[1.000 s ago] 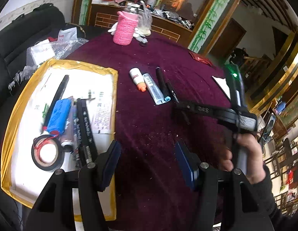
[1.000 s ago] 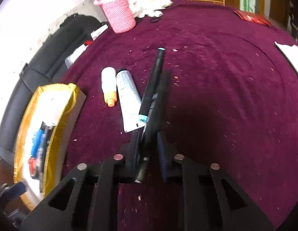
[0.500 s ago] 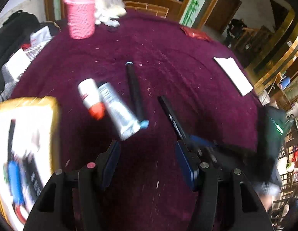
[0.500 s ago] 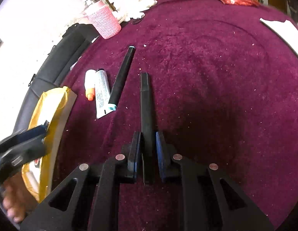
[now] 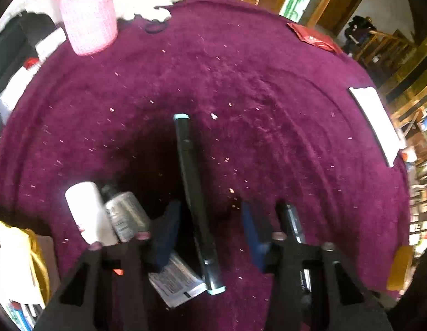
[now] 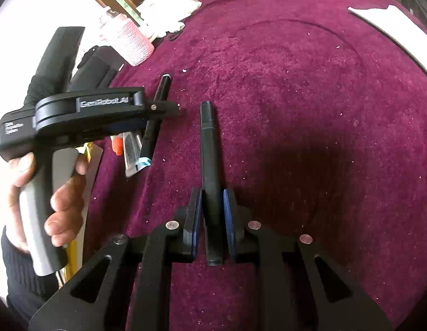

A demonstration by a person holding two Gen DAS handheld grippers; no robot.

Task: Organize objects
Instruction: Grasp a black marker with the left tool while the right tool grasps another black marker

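Observation:
A black marker with light-blue ends lies on the purple tablecloth. My left gripper straddles it from above with its jaws closing. A gap still shows between the right pad and the marker. The right wrist view shows the same marker beneath the left gripper, which a hand holds. My right gripper is shut on an all-black marker that points away over the cloth. Left of the blue-ended marker lie a silver tube and a white bottle.
A yellow-rimmed tray holding pens sits at the lower left. A pink woven basket and white bags stand at the far edge. A red packet and a white sheet lie toward the right rim.
My left gripper has swung from above the tray across to the blue-ended marker, dropped lower, and its jaws have narrowed. The right gripper has drawn its black marker away from the others.

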